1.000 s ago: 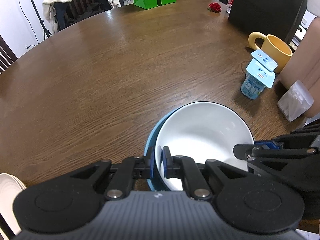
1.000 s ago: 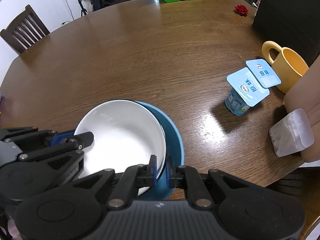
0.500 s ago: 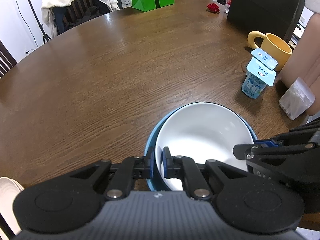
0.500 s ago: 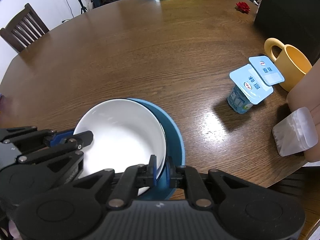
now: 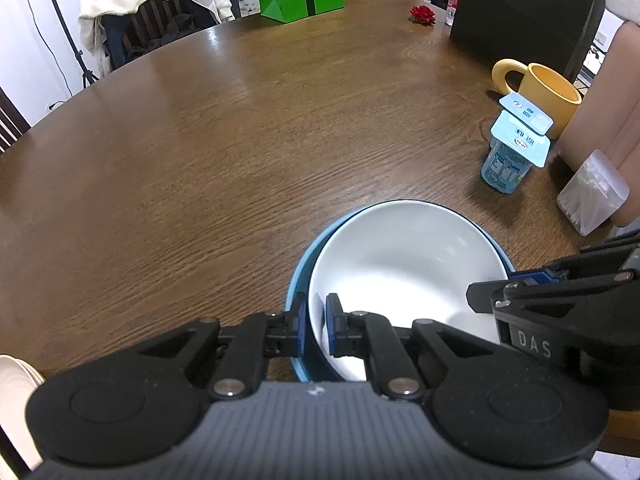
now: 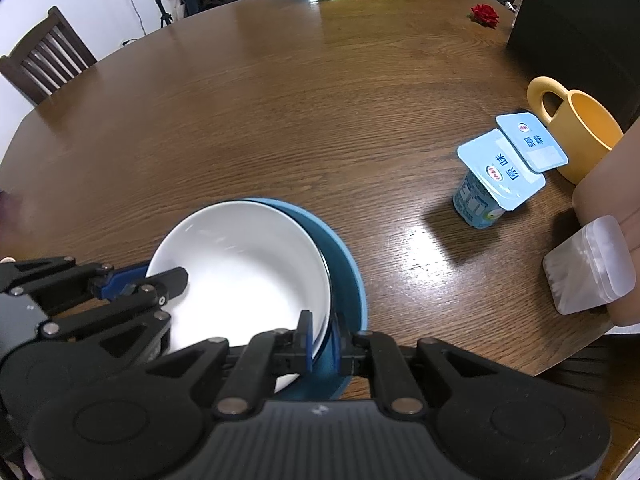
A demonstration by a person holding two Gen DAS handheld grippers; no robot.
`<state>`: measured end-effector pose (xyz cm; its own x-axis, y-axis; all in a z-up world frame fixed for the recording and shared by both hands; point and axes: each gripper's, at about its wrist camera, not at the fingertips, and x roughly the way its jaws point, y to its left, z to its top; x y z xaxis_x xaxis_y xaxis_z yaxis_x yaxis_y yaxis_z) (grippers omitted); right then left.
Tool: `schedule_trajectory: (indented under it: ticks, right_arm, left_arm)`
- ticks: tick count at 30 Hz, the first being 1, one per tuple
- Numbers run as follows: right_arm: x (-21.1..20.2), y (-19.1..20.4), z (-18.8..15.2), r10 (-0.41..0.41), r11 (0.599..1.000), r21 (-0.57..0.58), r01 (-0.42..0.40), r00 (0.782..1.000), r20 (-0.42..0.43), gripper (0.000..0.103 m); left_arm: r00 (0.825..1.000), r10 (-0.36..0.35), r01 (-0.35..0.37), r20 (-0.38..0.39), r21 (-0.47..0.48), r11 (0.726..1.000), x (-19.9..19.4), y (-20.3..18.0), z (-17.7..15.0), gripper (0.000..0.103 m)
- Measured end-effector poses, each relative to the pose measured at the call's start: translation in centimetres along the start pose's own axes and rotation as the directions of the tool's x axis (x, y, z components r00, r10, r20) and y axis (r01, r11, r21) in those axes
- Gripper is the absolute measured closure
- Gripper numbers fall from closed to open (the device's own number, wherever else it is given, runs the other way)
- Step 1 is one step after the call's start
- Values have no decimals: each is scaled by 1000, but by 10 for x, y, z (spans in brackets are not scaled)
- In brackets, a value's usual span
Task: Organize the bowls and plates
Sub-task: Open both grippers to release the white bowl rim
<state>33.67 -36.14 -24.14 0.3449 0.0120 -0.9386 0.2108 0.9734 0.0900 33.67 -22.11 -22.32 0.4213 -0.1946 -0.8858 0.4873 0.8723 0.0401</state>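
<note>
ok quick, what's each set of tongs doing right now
left tongs: closed on the rims of the white ceramic bowl and the blue bowl under it.
right tongs: closed on the opposite rims of the same nested bowls.

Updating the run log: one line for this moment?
left gripper: shut on white bowl rim | right gripper: shut on white bowl rim | white bowl: nested in blue bowl

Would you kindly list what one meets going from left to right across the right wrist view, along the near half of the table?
Left gripper → white bowl → blue bowl → yogurt cup → clear plastic box.
</note>
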Motion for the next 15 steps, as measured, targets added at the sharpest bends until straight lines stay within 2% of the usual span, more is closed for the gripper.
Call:
schedule_trajectory:
  ticks: [6,8,15]
  right_arm:
    - [0,-5,2,25,1000,16,-25,1000,-9,91]
    - [0,-6,3,37,999,22,-36,999,-10,88]
    - [-7,-8,3,62,998,26,-62,998,7,83]
  left_arm:
    - [1000,-25,25,-12,-22,999,0,4,1,87]
    - [998,-53,52,-20,-36,998,0,5,0,78]
    - [996,-86,84,-32,-67,994,-3,7,0,71]
